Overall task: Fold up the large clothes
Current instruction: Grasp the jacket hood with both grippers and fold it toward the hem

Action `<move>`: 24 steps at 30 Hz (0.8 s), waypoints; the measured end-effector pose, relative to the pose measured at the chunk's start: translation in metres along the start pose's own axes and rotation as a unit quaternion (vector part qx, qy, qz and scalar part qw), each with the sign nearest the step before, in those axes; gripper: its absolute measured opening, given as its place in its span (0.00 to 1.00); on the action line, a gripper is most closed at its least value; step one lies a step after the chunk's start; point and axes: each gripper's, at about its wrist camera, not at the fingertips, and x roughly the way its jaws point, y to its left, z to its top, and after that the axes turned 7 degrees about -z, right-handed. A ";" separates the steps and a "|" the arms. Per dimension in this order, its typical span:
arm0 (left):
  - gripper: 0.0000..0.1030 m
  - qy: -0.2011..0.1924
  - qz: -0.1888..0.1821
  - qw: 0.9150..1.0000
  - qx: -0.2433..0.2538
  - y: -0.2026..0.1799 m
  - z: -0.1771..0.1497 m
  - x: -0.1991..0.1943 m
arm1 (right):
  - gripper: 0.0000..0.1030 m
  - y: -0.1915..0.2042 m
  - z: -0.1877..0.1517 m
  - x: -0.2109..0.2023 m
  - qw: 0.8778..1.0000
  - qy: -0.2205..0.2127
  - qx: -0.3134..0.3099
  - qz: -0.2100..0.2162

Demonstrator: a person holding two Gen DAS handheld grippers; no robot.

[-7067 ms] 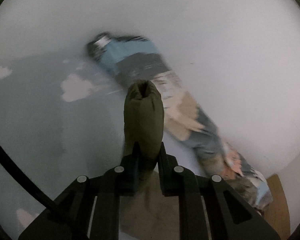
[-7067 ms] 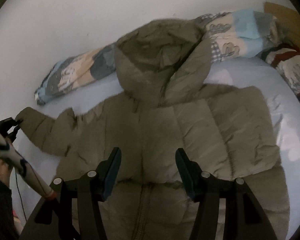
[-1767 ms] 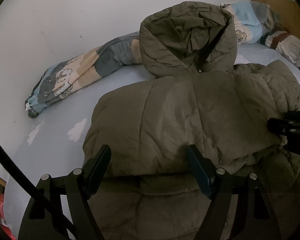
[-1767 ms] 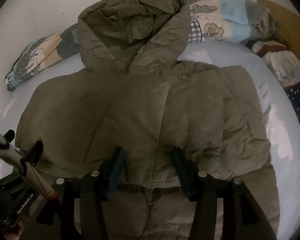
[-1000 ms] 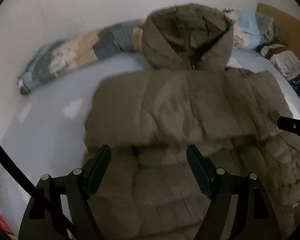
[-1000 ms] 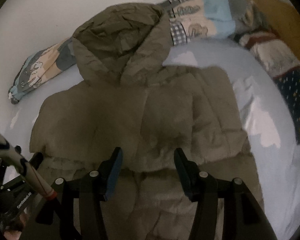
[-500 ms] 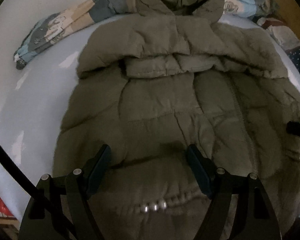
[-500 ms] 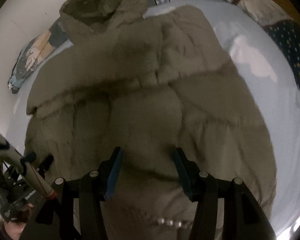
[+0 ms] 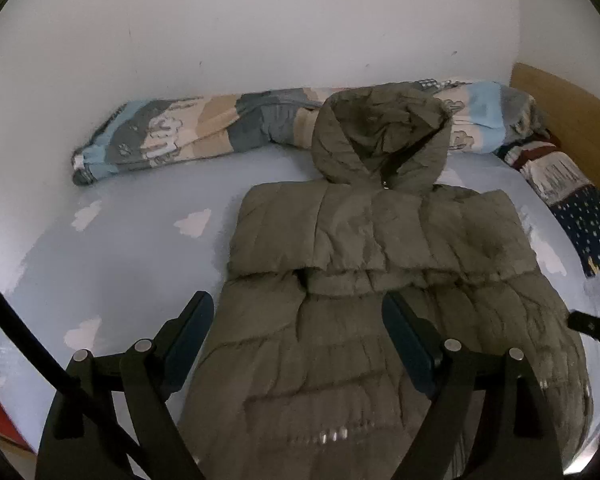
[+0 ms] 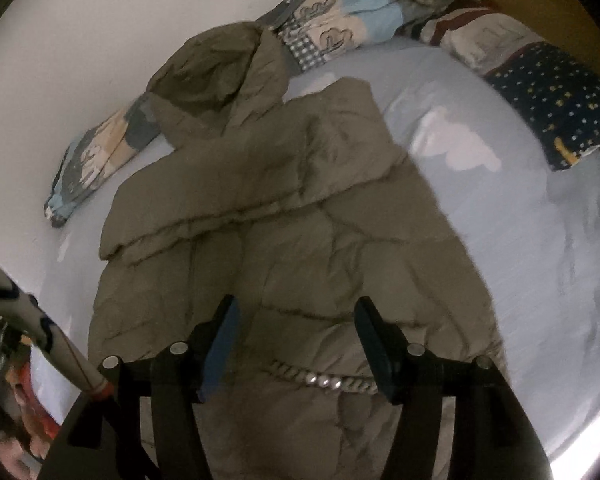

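Claws, left and right, angle down over the jacket, jaws just widened, empty.

1. The jacket was olive quilted cloth, puffy, matt and creased; a row of shiny metal snaps glinted near its near hem;
2. The bed sheet was smooth pale-blue cloth with a faint sheen;
3. The headboard at far right looked like matt wood;
4. The wall was matt white.
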 end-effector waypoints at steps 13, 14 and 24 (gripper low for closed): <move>0.83 0.005 -0.058 0.998 0.022 0.021 0.106 0.093 | 0.63 0.068 0.127 -0.024 0.997 -0.034 -0.070 -0.003; 0.83 0.002 -0.059 0.997 0.039 0.022 0.123 0.100 | 0.65 0.081 0.148 -0.025 0.996 -0.036 -0.083 0.007; 0.83 0.038 -0.070 0.988 0.136 0.011 0.245 0.212 | 0.71 0.117 0.300 0.055 0.981 -0.057 -0.185 -0.001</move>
